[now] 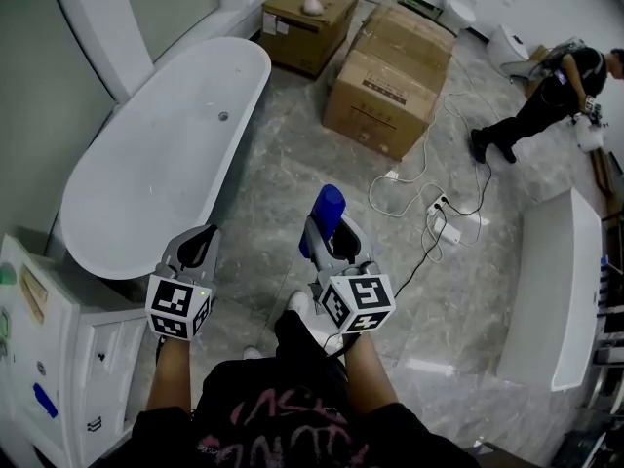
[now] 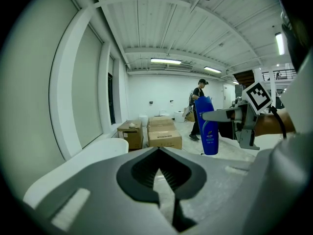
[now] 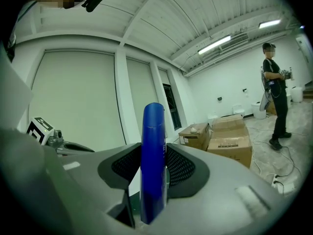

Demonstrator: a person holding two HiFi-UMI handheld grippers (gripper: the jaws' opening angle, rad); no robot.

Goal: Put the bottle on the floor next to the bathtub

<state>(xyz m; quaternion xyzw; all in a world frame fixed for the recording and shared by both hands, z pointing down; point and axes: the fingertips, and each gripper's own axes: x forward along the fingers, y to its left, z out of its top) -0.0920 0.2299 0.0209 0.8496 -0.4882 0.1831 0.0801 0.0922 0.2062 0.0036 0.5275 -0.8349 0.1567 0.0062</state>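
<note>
Holding the blue bottle [image 1: 330, 206] upright at frame centre, the right gripper [image 1: 325, 234] pinches it; the left gripper [image 1: 199, 246] is pressed together, empty. Best lowered vertically onto the floor [image 1: 278, 154] beside the bathtub [image 1: 146, 154], upper left, before releasing.

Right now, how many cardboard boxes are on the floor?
3. One cardboard box sits past the bathtub's far end; a second box and a third box sit together to its right. Others may be hidden.
</note>
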